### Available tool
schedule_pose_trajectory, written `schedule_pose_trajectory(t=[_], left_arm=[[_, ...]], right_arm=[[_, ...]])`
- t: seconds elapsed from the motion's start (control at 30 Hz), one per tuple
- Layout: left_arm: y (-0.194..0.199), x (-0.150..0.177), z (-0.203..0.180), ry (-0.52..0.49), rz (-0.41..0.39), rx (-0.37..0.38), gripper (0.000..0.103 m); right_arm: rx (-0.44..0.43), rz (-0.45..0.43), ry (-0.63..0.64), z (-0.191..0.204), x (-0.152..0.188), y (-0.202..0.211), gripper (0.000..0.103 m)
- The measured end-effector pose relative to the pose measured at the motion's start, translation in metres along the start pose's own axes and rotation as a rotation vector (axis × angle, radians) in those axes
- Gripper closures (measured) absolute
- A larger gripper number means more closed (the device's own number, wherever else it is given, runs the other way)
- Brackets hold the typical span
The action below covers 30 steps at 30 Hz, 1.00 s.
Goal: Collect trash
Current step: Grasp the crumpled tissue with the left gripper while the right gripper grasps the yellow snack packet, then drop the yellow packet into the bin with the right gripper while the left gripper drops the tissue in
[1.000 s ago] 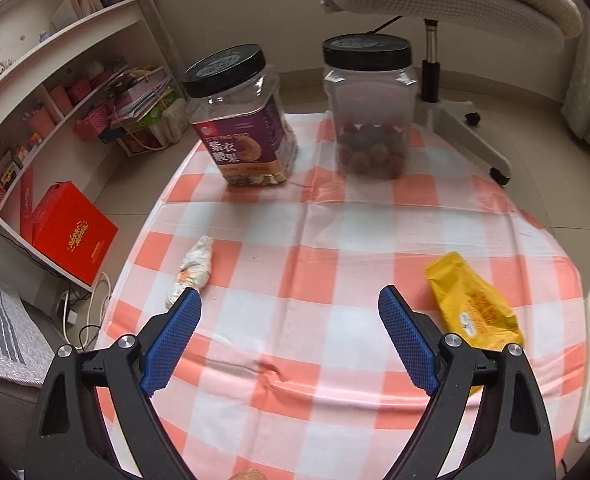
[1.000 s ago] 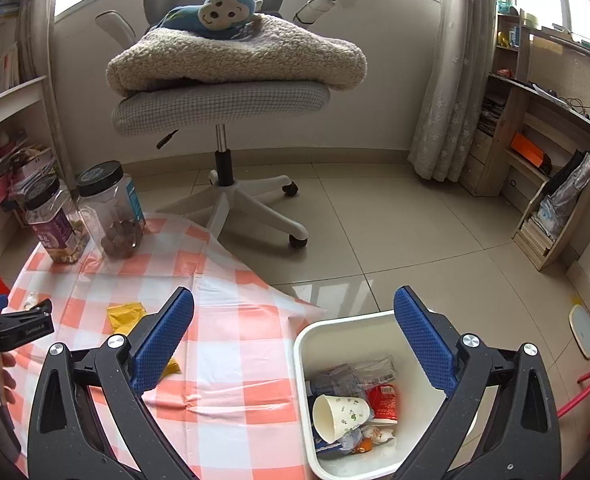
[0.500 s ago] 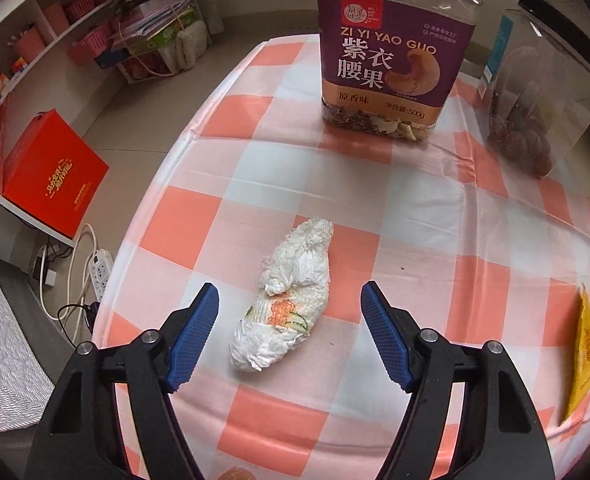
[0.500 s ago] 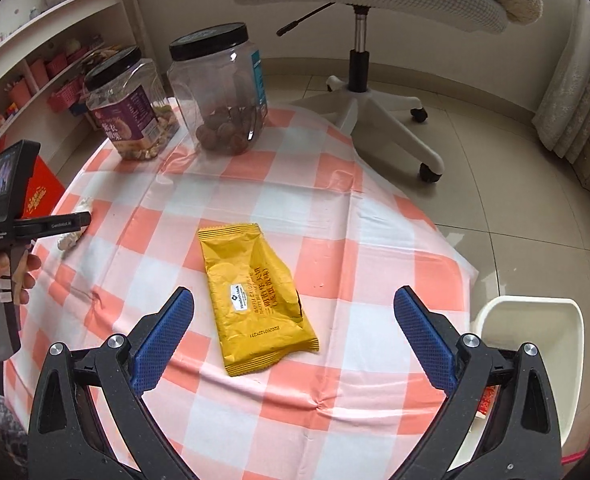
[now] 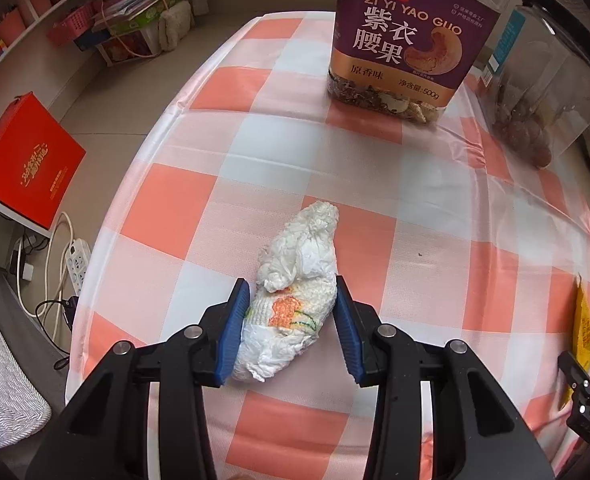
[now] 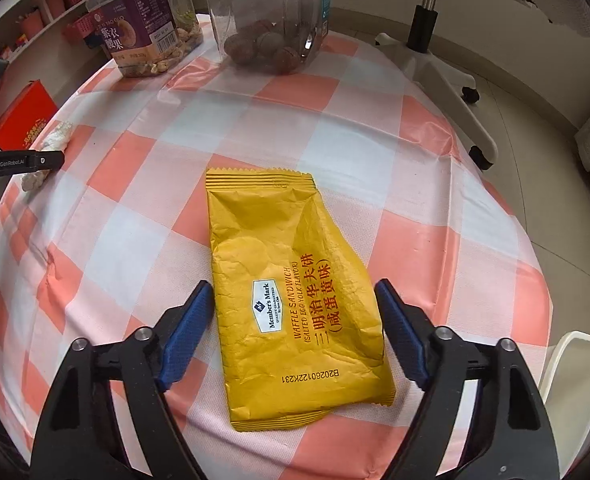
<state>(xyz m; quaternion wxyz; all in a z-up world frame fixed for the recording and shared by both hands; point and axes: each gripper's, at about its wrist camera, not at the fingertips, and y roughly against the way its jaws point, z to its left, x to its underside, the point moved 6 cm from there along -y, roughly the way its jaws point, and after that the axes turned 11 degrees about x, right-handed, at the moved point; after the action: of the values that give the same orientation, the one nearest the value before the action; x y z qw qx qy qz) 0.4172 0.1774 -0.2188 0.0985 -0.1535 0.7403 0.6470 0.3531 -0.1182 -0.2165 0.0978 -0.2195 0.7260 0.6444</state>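
Observation:
A crumpled white tissue wad (image 5: 295, 296) with an orange print lies on the checked tablecloth (image 5: 295, 152). My left gripper (image 5: 293, 300) straddles it, its blue pads touching or nearly touching both sides. A yellow snack wrapper (image 6: 291, 292) lies flat on the cloth. My right gripper (image 6: 295, 300) is open with a pad on each side of the wrapper's near half, small gaps showing. The wrapper's edge also shows in the left wrist view (image 5: 583, 324). The tissue shows far left in the right wrist view (image 6: 57, 136).
A cashew jar (image 5: 411, 28) and a clear jar of round nuts (image 6: 271, 12) stand at the cloth's far side. A white bin (image 6: 571, 376) sits low at the right. An office chair base (image 6: 435, 56), a red box (image 5: 23, 164) and shelves surround the table.
Both grippers have moved down and forward. The left pads have narrowed around the tissue wad. The right gripper has narrowed and dropped over the yellow wrapper.

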Motion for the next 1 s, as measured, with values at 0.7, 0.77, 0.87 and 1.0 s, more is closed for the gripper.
schedule_pose_trajectory(t=[0.7,0.77,0.87,1.0], left_arm=[[0.162,0.058,-0.061,-0.033,-0.185,0.054,0.061],[0.169,0.072,-0.069,-0.032,-0.191,0.066,0.061],[0.181,0.092,-0.081,-0.017,-0.199,0.086,0.061],[0.190,0.112,-0.100,-0.013,-0.213,0.106,0.061]], right_arm=[[-0.134,-0.215,-0.126,-0.030,0.023,0.160,0.079],[-0.120,-0.240,-0.137,-0.042,0.031,0.173,0.079],[-0.108,-0.261,-0.166,-0.062,0.040,0.187,0.079],[-0.078,-0.282,-0.206,-0.091,0.052,0.198,0.079]])
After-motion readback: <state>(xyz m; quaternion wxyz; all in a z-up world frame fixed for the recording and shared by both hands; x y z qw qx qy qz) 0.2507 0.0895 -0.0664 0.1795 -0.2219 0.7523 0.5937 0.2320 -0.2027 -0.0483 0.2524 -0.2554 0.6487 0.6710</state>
